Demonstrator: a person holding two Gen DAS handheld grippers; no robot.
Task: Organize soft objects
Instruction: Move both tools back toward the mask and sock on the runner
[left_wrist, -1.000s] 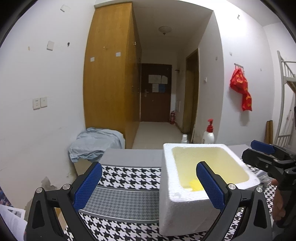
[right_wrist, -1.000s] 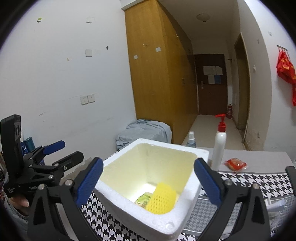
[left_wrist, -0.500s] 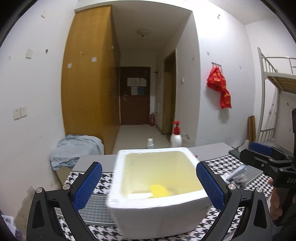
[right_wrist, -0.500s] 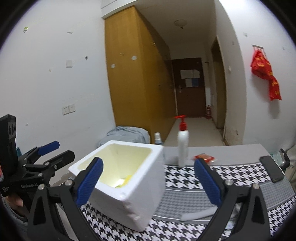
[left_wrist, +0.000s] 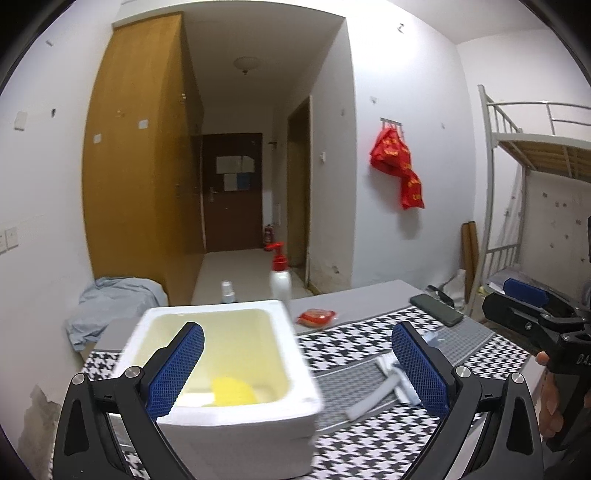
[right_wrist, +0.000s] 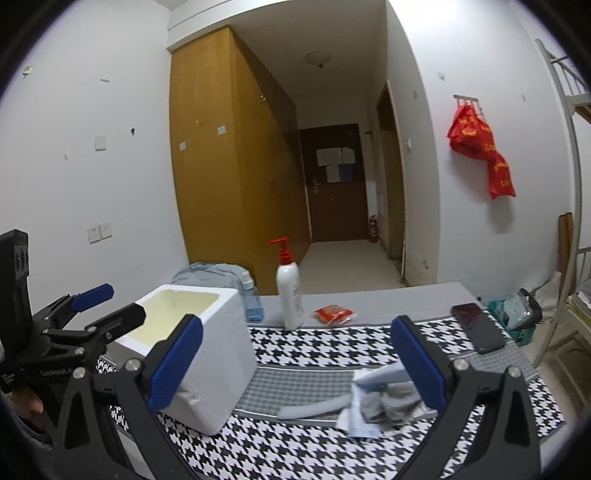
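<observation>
A white foam box (left_wrist: 236, 417) stands on the houndstooth table; a yellow soft object (left_wrist: 232, 391) lies inside it. The box also shows in the right wrist view (right_wrist: 207, 365). A pile of grey and light-blue soft cloth (right_wrist: 373, 398) lies on the table to the box's right, also seen in the left wrist view (left_wrist: 391, 387). My left gripper (left_wrist: 295, 365) is open and empty above the box's right edge. My right gripper (right_wrist: 295, 362) is open and empty, its right finger just over the cloth pile.
A white pump bottle (right_wrist: 290, 291), a small clear bottle (right_wrist: 251, 299) and a red packet (right_wrist: 334, 314) stand at the table's far edge. A black phone (right_wrist: 478, 326) lies at the right. A bunk bed frame (left_wrist: 517, 192) is at the far right.
Both cameras have swung to the right. The foam box has shifted left in both views and the cloth pile has come into view. Both grippers stay open.
</observation>
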